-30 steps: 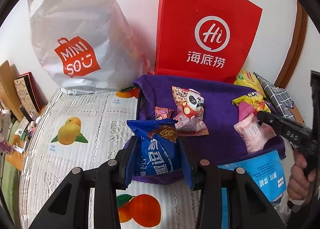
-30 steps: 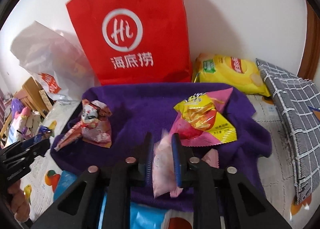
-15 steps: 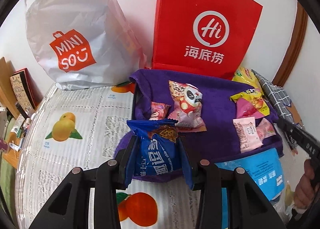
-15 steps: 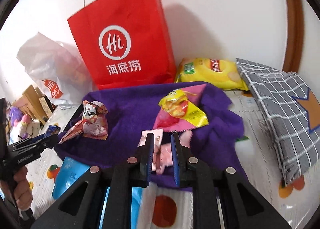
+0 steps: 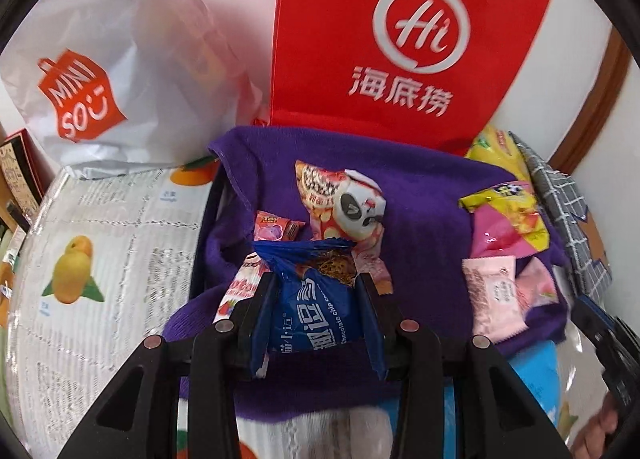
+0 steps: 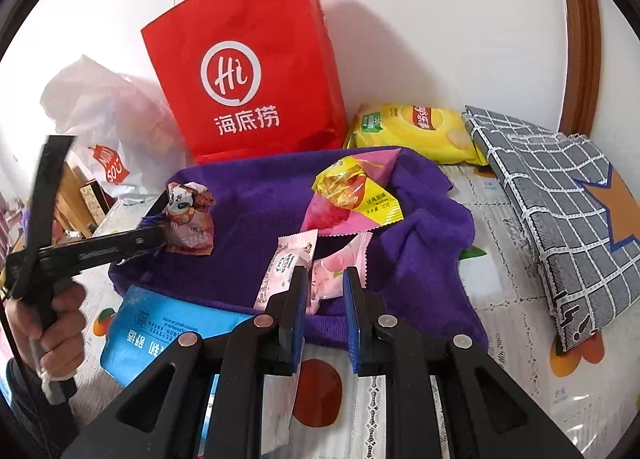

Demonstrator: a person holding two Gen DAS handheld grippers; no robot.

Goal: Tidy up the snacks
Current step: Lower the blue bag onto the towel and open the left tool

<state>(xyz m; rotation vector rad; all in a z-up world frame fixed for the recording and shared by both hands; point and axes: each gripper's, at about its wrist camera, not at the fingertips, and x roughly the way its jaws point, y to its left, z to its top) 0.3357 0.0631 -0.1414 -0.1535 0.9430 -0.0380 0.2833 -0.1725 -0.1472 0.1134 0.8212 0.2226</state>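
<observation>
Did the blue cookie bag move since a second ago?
Yes. The blue cookie bag, held in the left gripper, moved forward over the purple cloth, toward the panda snack and the red bag.

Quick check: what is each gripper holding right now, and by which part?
The left gripper is clamped on the blue chocolate chip cookie packet, jaws pressing its two side edges. The right gripper holds nothing; its jaws are shut and empty, just short of the pink packets.
</observation>
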